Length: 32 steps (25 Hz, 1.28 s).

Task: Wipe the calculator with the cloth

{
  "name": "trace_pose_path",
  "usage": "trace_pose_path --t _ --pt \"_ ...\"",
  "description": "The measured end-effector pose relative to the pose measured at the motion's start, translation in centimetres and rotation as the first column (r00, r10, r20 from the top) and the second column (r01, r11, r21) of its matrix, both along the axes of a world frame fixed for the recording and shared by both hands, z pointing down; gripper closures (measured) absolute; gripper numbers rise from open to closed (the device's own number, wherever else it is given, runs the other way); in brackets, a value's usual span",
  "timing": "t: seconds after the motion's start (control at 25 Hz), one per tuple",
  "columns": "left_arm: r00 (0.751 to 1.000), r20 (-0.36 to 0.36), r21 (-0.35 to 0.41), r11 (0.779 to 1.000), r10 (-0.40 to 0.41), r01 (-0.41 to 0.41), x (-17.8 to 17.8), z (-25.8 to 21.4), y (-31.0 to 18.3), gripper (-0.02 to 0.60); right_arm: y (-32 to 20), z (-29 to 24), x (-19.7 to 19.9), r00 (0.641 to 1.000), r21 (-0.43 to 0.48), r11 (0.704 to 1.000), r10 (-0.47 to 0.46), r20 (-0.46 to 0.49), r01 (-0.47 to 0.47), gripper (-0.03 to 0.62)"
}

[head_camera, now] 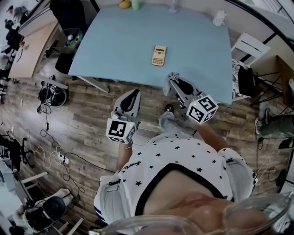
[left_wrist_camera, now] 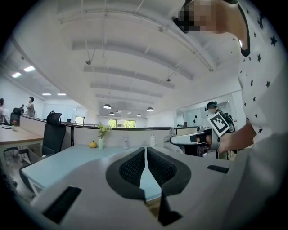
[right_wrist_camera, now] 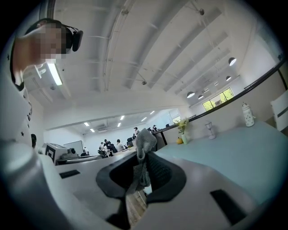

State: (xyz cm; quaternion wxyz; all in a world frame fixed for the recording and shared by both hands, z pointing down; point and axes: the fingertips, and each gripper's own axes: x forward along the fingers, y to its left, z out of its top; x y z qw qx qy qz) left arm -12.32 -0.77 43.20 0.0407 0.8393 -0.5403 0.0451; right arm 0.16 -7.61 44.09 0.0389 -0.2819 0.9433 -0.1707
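Observation:
A beige calculator [head_camera: 158, 55] lies flat near the middle of the light blue table [head_camera: 115, 55]. My right gripper [head_camera: 172, 81] hovers at the table's near edge, below the calculator and apart from it. It is shut on a grey cloth [right_wrist_camera: 144, 146] that sticks up past the fingertips [right_wrist_camera: 155, 167]. My left gripper [head_camera: 133, 93] hangs over the wooden floor just off the table's front edge. In the left gripper view its jaws [left_wrist_camera: 146, 152] are shut with nothing between them. That view also shows the right gripper [left_wrist_camera: 191, 139] with the cloth [left_wrist_camera: 172, 135] at its tip.
At the table's far edge stand a yellow fruit [head_camera: 124, 4], a small vase [left_wrist_camera: 100, 143] and a white jar [head_camera: 219, 18]. A white chair [head_camera: 248, 46] is to the right and a black chair [head_camera: 68, 16] to the left. Cables [head_camera: 50, 151] lie on the floor.

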Motion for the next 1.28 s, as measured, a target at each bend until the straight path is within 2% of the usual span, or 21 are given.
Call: trace_pose_path --t 0.48,0.92,1.28 --pt "0.999 0.013 -0.015 0.999 -0.042 0.042 -1.6 0.0 -8.8 0.541 -9.8 0.2 -1.6 0.999 -0.02 0.999 -0.032 0.015 0.032 0.542" --pt "1.0 0.023 -0.017 1.0 -0.012 0.012 -0.8 -1.0 -17.9 0.541 -18.4 0.1 -1.3 1.0 -0.047 0.999 -0.014 0.016 0.015 0.542" --pt "1.0 0.026 -0.017 1.0 -0.001 0.002 -0.3 0.0 -21.6 0.541 -21.8 2.8 -1.2 1.0 -0.082 0.997 -0.01 -0.005 0.009 0.542"
